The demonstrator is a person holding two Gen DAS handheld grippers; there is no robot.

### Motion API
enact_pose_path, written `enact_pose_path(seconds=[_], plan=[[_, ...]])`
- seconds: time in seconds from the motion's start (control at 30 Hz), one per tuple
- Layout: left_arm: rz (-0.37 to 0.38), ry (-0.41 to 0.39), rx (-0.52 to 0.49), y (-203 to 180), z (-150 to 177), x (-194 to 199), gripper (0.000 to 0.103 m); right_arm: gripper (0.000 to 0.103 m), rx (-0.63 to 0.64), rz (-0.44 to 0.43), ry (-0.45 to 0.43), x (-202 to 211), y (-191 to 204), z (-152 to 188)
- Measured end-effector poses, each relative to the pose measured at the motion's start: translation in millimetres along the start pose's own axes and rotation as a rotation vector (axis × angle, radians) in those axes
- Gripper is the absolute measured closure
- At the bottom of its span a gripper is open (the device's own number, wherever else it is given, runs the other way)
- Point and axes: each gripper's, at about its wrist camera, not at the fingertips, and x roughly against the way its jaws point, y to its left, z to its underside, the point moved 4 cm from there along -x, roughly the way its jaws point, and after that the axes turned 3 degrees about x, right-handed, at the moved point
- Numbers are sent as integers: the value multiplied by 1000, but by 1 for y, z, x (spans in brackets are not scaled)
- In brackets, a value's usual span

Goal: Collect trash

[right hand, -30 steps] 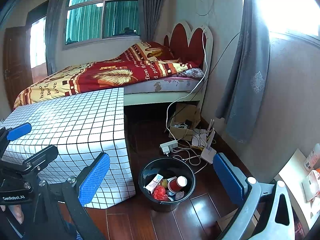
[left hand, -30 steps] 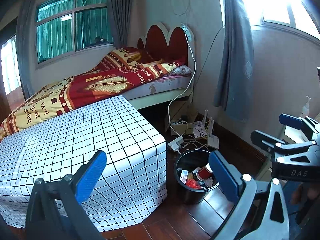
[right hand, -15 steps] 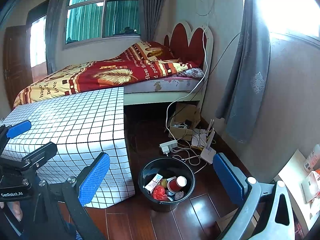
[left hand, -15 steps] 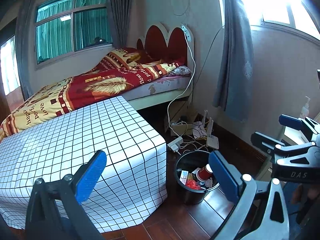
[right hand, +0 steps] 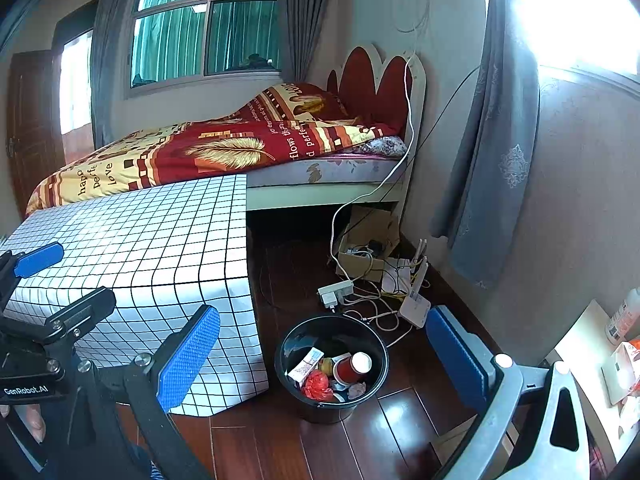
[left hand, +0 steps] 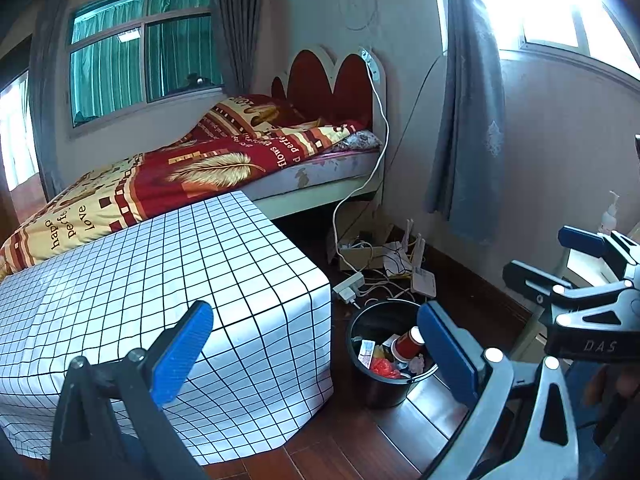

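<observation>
A black trash bin (right hand: 370, 400) stands on the wooden floor beside the table; it also shows in the left wrist view (left hand: 376, 392). Inside lie a red cup (right hand: 352, 366), a crumpled red wrapper (right hand: 318, 385), a small carton (right hand: 306, 365) and other scraps. My left gripper (left hand: 316, 350) is open and empty, held high above the table corner. My right gripper (right hand: 324, 354) is open and empty, held high over the bin. Each gripper shows at the edge of the other's view.
A table with a white black-grid cloth (right hand: 152, 248) stands left of the bin. Behind it is a bed (right hand: 224, 152) with a red and yellow blanket. A power strip (right hand: 335, 292), cables, a router (right hand: 416, 308) and a cardboard box (right hand: 368, 240) lie by the wall.
</observation>
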Motion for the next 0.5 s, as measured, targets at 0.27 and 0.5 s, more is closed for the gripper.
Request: enact_pose_path(seconds=[0.27,0.5], plan=[[16,-3,-3,-1,0,0,1,0,3,-2,7,0,-2,3],[42,-15,-20,1,2,-1,1,0,11,-1,9,0,1,5]])
